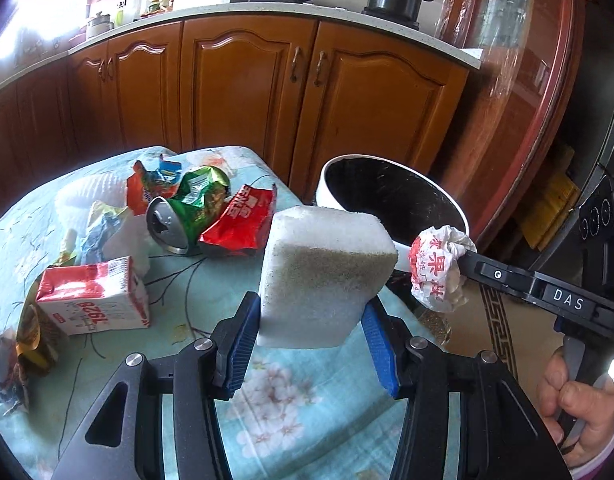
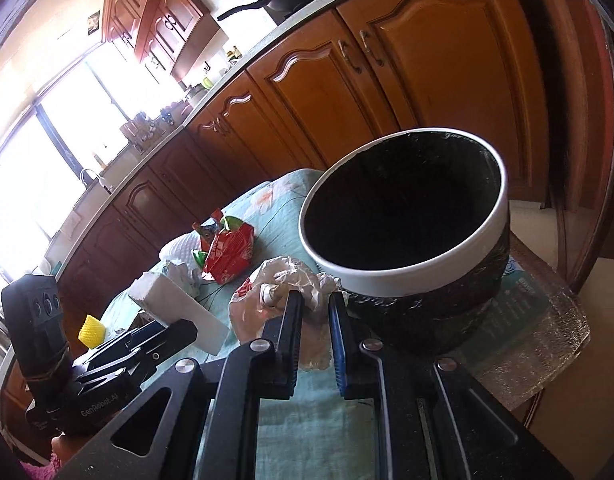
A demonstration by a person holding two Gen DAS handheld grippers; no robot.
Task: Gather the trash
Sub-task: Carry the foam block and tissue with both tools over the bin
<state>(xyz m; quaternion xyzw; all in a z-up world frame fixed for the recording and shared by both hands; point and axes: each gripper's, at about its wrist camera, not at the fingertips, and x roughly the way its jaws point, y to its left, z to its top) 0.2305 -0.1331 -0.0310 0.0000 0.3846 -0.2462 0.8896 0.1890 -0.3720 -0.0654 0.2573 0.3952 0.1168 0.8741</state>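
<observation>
My left gripper [image 1: 311, 304] is shut on a white foam block [image 1: 327, 264], lifted above the floral tablecloth [image 1: 267, 400]. Just behind the block stands a round bin [image 1: 391, 196], black inside with a white rim. My right gripper [image 2: 316, 297] is shut on a crumpled clear and white wrapper with red print [image 2: 279, 284], close to the near left side of the bin [image 2: 403, 216]. In the left wrist view that wrapper [image 1: 439, 268] hangs at the bin's right edge from the right gripper [image 1: 469, 258]. In the right wrist view the foam block [image 2: 179, 304] shows at the left.
Trash lies on the table's left part: a crushed can [image 1: 167, 224], a red wrapper [image 1: 239, 220], a green wrapper [image 1: 203, 188], a red and white carton [image 1: 95, 300] and crumpled paper [image 1: 7, 368]. Wooden cabinets [image 1: 247, 92] stand behind. A clear slab [image 2: 539, 344] lies under the bin.
</observation>
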